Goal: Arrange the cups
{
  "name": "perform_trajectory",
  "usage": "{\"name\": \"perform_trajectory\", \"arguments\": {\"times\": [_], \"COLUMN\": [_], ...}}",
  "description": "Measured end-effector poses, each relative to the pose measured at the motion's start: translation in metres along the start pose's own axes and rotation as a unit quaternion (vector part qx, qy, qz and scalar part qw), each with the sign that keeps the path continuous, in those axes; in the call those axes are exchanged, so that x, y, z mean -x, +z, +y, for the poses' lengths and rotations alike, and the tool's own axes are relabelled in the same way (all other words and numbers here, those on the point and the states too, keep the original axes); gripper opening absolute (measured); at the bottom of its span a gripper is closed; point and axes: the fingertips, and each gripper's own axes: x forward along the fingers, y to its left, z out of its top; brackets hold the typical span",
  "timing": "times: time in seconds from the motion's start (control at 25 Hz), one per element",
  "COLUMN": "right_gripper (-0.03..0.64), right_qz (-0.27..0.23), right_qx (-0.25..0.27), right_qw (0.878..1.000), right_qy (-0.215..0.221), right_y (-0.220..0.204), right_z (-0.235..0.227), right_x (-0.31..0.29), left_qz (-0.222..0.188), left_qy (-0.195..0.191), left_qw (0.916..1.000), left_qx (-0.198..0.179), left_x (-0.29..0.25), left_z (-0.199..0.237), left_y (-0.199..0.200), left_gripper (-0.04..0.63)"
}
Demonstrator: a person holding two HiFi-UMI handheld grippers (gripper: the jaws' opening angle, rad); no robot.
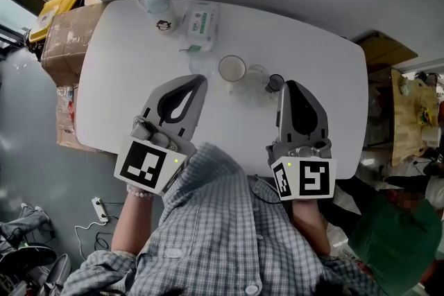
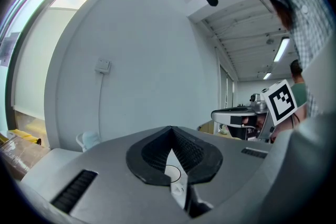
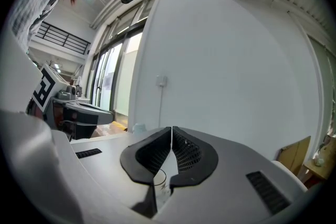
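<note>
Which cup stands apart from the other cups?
The pale handled mug, alone at the far edge beside the wipes pack. The others, like the tan cup, cluster in the middle.

We record the left gripper (image 1: pixel 199 80) and the right gripper (image 1: pixel 285 85) held side by side, well apart, both pointing forward from the body. On each we find the jaws pressed together at the tips, nothing between them. The left forearm (image 1: pixel 132 218) and right forearm (image 1: pixel 310 222) are bare.
</note>
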Motion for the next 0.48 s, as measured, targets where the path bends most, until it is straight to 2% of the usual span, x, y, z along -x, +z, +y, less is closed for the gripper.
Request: {"name": "perform_trajectory", "arguments": {"times": [0.2, 0.32, 0.48], "right_gripper": [0.028, 0.028, 0.028], "right_qz": [0.005, 0.009, 0.012], "right_qx": [0.000, 0.000, -0.001], "right_qw": [1.000, 1.000, 1.000], "right_qy": [-0.003, -0.004, -0.002], "right_y": [-0.0025, -0.0048, -0.0067], "right_z": [-0.0003, -0.0001, 0.0006], "right_x": [-0.0007, -0.0019, -0.0026], "left_qz": [0.014, -0.001, 0.003], "left_qy": [0.004, 0.000, -0.002], "left_qw": [0.9999, 1.0000, 1.0000], "left_qx": [0.002, 0.000, 0.003], "left_x": [0.0011, -0.0012, -0.0021], "left_z": [0.0053, 0.0063, 0.0062], "left_y": [-0.0052, -0.0034, -0.0053], "left_gripper": [0.009, 0.010, 0.009]}}
